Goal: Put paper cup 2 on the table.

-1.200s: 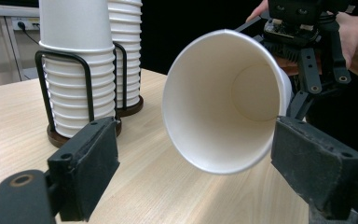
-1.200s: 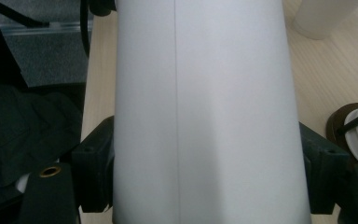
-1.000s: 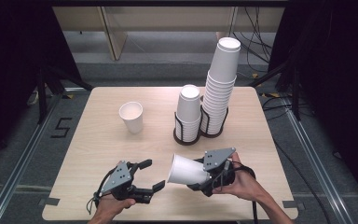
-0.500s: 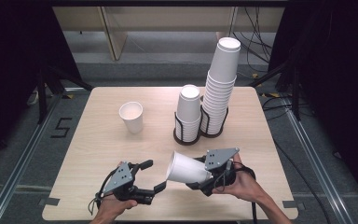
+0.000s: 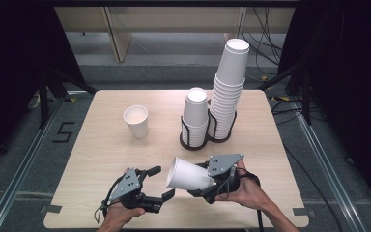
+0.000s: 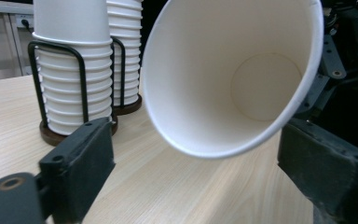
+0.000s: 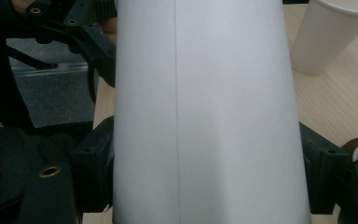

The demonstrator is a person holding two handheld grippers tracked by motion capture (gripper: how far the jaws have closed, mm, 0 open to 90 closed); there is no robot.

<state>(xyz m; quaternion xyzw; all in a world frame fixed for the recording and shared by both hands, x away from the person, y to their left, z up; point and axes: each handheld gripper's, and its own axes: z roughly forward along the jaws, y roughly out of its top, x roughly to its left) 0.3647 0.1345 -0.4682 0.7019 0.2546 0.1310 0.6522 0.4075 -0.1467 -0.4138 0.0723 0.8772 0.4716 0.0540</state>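
I note my left tongs [image 5: 160, 181] have just been spreading apart, nothing between them, facing the mouth of the paper cup [image 5: 189, 174] clamped sideways in my right tongs [image 5: 207, 186], so a handover looks imminent.

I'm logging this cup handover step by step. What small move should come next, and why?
Probably ease the left gripper toward the white paper cup and close on its rim. The right gripper clamps it on its side, mouth toward the left jaws, which have just been opening with nothing between them.

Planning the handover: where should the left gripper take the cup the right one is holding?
Probably the rim end of the cup: it lies sideways, mouth toward the left gripper, base end clamped in the right gripper. Come from the mouth side, one jaw inside, one outside the wall.
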